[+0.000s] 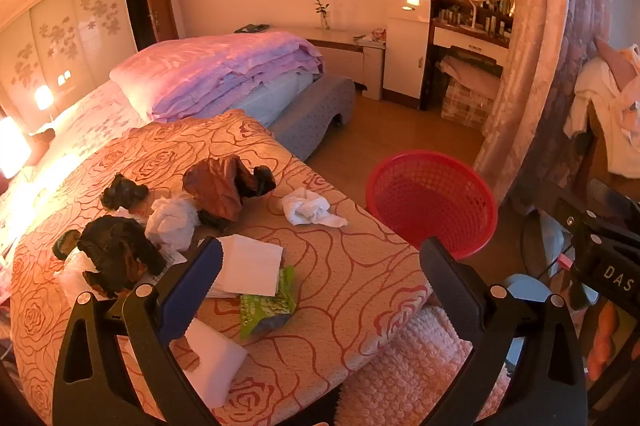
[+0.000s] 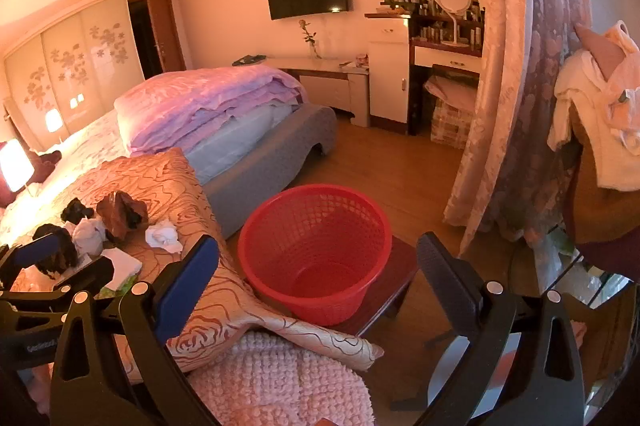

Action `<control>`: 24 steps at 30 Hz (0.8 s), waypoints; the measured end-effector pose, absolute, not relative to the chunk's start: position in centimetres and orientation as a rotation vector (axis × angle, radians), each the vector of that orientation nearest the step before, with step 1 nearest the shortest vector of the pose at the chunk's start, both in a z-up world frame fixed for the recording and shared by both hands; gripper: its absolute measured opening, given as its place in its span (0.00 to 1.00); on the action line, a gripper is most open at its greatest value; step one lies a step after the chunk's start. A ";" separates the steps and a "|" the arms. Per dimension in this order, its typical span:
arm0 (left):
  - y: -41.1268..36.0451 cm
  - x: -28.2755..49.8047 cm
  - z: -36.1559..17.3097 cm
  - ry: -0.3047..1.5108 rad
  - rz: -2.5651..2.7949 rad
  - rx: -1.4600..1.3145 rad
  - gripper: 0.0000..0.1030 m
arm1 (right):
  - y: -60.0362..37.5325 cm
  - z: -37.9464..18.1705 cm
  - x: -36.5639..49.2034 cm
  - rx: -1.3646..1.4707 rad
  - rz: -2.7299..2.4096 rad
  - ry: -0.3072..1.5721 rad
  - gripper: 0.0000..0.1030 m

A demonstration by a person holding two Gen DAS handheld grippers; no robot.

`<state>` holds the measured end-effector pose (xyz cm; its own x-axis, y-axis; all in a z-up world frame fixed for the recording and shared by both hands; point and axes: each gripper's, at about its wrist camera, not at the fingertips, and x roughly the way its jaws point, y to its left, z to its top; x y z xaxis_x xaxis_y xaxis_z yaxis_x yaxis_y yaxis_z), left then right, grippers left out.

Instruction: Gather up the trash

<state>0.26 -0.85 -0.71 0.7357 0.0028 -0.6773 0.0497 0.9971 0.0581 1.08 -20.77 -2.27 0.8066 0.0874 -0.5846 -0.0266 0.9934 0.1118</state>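
Trash lies in a messy bunch on the bed cover (image 1: 340, 266), and I have to get it into the red basket (image 1: 432, 201).

From my left wrist camera, I see my left claw (image 1: 320, 286) with its two sides wide apart and nothing between them. It hangs over the near part of the bed. Just past its blue pad lies a flat white napkin (image 1: 250, 264) on top of a green wrapper (image 1: 268, 302). A little farther sits a white tissue ball (image 1: 310, 209), and to the left another white wad (image 1: 172, 222). Dark crumpled lumps (image 1: 116, 258) and a brown crumpled paper (image 1: 220, 185) sit around them. I think all of it is very light and soft. It will squash, not break. I would pinch the tissue ball across its fat middle. The flat napkin looks harder, so I would take it by a raised edge. The wrapper may be slippery.

From my right wrist camera, my right claw (image 2: 318, 278) is also wide apart and holds nothing. It points at the red basket, which looks empty and sits on a dark stool (image 2: 394, 282) right beside the bed. The trash pile (image 2: 112, 230) is far to the left, near the left claw.
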 end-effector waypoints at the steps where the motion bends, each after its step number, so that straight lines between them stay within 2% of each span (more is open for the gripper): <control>1: -0.9 0.3 -0.7 0.744 -0.025 0.074 0.92 | -20.8 -2.3 1.1 0.099 0.061 0.630 0.93; 24: -1.6 0.1 -1.7 0.760 -0.033 0.086 0.92 | -21.3 -2.9 1.4 0.101 0.062 0.642 0.93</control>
<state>0.09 -1.60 -1.75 0.7243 0.0015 -0.6895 0.0605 0.9960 0.0657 1.39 -21.32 -2.92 0.7990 0.0887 -0.5947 -0.0261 0.9932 0.1131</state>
